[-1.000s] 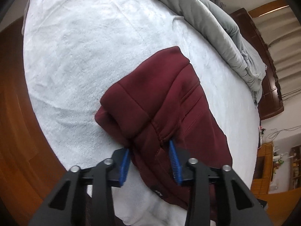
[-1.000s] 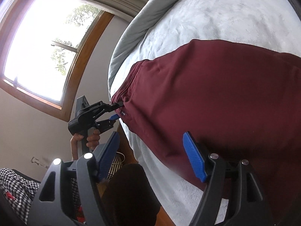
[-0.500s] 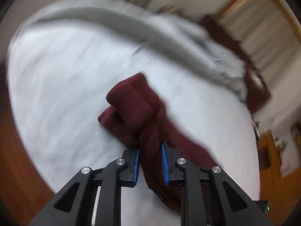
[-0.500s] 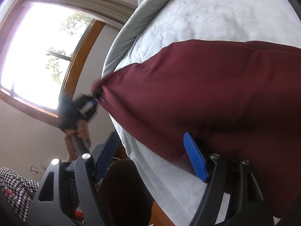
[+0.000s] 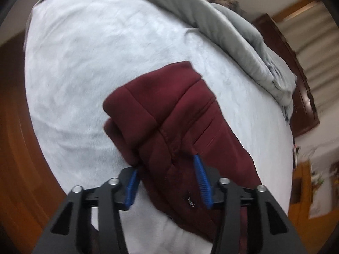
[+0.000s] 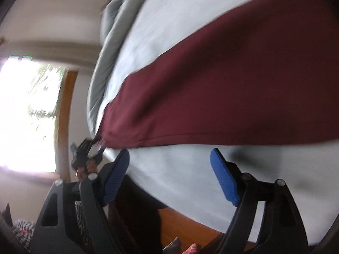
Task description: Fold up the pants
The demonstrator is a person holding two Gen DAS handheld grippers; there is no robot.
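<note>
On the pale bed cover (image 5: 89, 67) we see the maroon pants (image 5: 175, 114) lying bunched at the waistband end, close to the near edge of the bed; half a second ago the left gripper (image 5: 167, 182) pinched that end tightly, and now its jaws have just been opening, so the blue pads (image 5: 201, 180) stand partly apart with the cloth between them; whether they still press on the fabric we cannot tell. The bundle has settled wider and flatter than in the pinched frame, with its folded cuff-like edge toward the far side.

From the right wrist view, the right gripper (image 6: 169, 175) has swung away from the pants; earlier its right finger lay over the maroon cloth, and now both fingers (image 6: 224, 180) sit over bare cover with the long hem of the pants (image 6: 222, 80) just beyond them; its jaws have just been opening a little wider and hold nothing.

Around these, a grey duvet (image 5: 243, 42) is heaped along the far side of the bed; dark wooden furniture (image 5: 296, 80) stands past it; a bright window (image 6: 27, 110) fills the left of the right wrist view, which is blurred; a checked sleeve (image 6: 21, 230) shows at its lower left corner.
</note>
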